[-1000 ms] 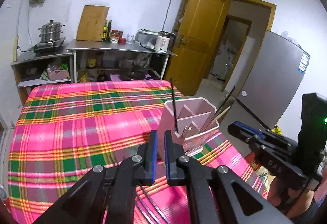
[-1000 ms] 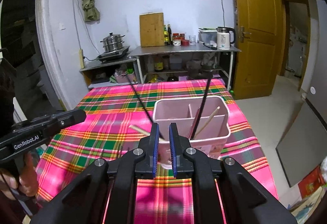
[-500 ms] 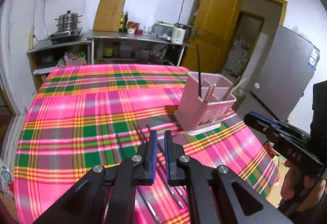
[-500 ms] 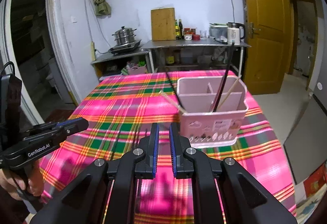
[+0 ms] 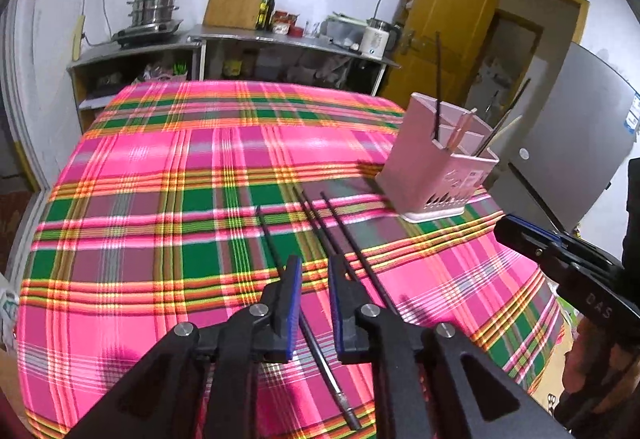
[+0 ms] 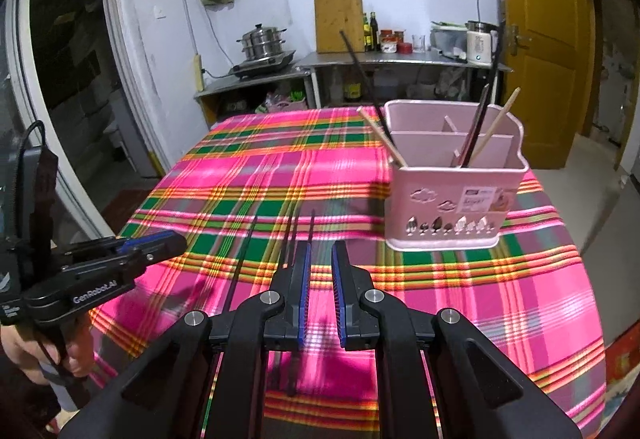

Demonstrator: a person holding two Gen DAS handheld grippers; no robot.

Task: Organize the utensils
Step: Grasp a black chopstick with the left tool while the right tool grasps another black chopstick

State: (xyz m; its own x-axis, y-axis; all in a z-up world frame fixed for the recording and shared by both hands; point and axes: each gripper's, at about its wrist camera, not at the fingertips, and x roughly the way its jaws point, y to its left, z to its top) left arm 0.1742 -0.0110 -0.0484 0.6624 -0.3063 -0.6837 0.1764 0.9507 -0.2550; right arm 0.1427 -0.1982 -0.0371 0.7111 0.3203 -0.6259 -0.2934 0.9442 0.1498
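With the black chopsticks [image 5: 320, 231] lying loose on the plaid tablecloth [image 5: 160, 199] near the pink holder [image 5: 436, 167], the left gripper [image 5: 314, 271] has just been parting, empty; the right gripper [image 6: 319, 259] is narrowly parted, empty too. Straddle one stick squarely, then clamp.

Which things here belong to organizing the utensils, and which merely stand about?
Job: black chopsticks on the tablecloth; pink utensil holder; left gripper; right gripper.
Bystanders: steamer pot; cutting board; kettle; door.
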